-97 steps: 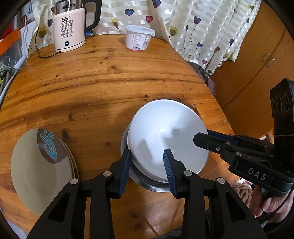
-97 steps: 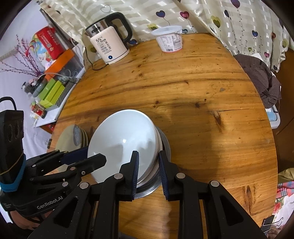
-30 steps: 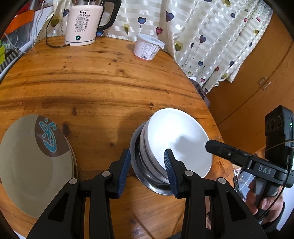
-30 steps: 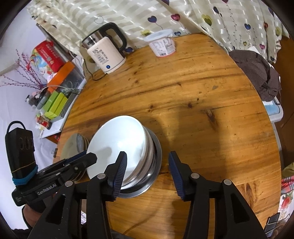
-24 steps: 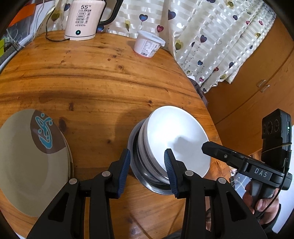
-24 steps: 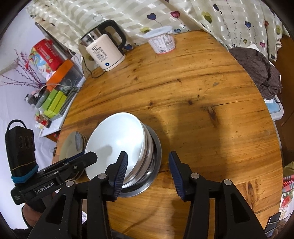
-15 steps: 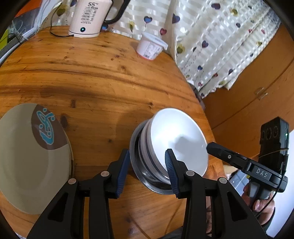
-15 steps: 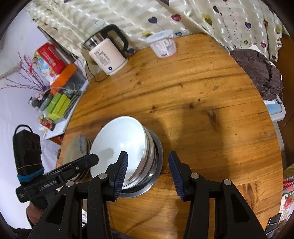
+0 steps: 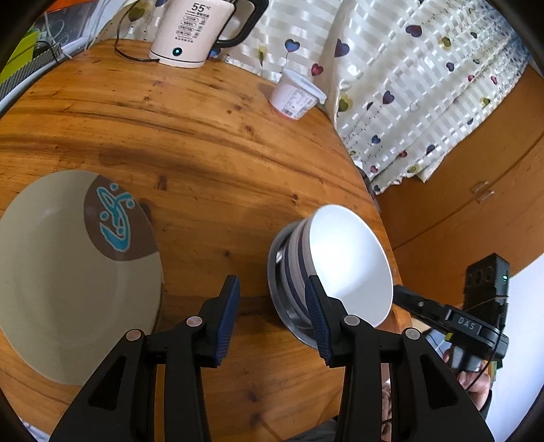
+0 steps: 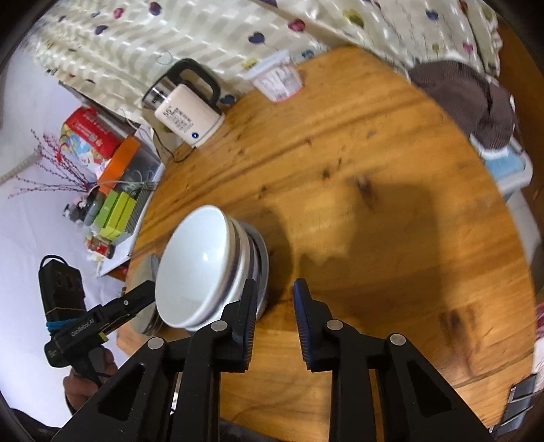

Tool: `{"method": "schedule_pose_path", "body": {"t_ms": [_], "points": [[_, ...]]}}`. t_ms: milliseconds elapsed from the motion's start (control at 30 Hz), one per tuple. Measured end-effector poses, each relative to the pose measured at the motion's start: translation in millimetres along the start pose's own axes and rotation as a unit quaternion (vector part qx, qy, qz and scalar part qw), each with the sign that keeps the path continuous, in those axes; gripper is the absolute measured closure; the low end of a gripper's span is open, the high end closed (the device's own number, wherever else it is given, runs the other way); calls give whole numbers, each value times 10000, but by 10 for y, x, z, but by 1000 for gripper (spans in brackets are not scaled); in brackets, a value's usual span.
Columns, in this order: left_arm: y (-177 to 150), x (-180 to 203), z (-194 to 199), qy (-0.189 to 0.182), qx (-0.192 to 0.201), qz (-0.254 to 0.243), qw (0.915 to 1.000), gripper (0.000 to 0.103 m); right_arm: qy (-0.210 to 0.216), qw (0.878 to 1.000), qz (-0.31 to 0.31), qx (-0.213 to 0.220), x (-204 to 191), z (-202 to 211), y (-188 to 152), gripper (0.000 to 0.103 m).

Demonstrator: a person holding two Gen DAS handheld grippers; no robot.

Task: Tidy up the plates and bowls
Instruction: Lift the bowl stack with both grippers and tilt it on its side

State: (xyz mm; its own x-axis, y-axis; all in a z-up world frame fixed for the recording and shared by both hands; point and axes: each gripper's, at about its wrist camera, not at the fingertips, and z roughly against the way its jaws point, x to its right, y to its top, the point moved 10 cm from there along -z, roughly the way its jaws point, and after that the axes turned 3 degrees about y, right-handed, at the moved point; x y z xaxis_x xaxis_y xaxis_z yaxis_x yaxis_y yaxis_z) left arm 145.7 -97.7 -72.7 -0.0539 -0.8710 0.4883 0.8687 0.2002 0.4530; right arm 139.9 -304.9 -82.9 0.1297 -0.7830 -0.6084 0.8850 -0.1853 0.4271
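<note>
Heart-printed curtains [image 9: 401,85] hang behind a round wooden bench [image 9: 190,136], and a wooden cabinet [image 9: 476,204] stands to one side. At the far edge sits a cream electric kettle [image 9: 190,30] with a black handle, its display reading "55"; the lines printed under it are too small to read. Its cord trails off the bench. Near it stands a white lidded tub [image 9: 294,98] with a printed label that cannot be read.

A stack of white bowls [image 9: 340,261] nests in a steel bowl [image 9: 285,306] close to the near edge of the bench. Well apart from it, toward the left hand-held gripper's side, lies a pile of beige plates [image 9: 68,278], the top one marked with a brown patch and a turquoise design.

The left hand-held gripper [image 9: 272,306] has its jaws apart over bare wood between the plates and the bowls, one blue pad just in front of the steel bowl's rim. The right hand-held gripper [image 10: 272,306] is closing, with only bare bench between its jaws; its inner finger overlaps the bowl stack's edge in the right wrist view. Its body reads "DAS", the left one's "GenRobot.AI".

Beyond the bench, colourful boxes [image 10: 102,142] crowd a side shelf, and a dark cloth [image 10: 469,102] lies heaped past the opposite edge.
</note>
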Motion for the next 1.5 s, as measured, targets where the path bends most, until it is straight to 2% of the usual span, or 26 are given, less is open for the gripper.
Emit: {"method": "schedule_pose_path", "body": {"t_ms": [200, 433, 600, 767, 867, 1167, 1333, 1500], "points": [[-78, -36, -54, -45, -168, 97, 9998, 62, 350, 9987, -197, -310, -39, -152, -148, 80], [-105, -38, -101, -194, -257, 205, 9993, 62, 459, 9981, -229, -341, -55, -187, -138, 81], [-114, -38, -113, -379, -261, 290, 9985, 63, 658, 9967, -297, -362, -58, -210, -124, 90], [-109, -22, -124, -662, -267, 412, 9966, 69, 824, 9951, -403, -366, -44, -220, -119, 92], [-111, -11, -121, -848, -279, 477, 9949, 73, 864, 9946, -434, -376, -29, -222, -124, 92], [-160, -143, -220, -1093, -467, 966, 9882, 74, 933, 9937, -501, -355, -14, -218, -126, 92], [-180, -120, -291, -1093, -541, 947, 9880, 75, 931, 9939, -484, -350, 3, -219, -129, 92], [-169, -95, -294, -1150, -544, 908, 9877, 83, 943, 9938, -468, -343, -19, -209, -126, 94]]}}
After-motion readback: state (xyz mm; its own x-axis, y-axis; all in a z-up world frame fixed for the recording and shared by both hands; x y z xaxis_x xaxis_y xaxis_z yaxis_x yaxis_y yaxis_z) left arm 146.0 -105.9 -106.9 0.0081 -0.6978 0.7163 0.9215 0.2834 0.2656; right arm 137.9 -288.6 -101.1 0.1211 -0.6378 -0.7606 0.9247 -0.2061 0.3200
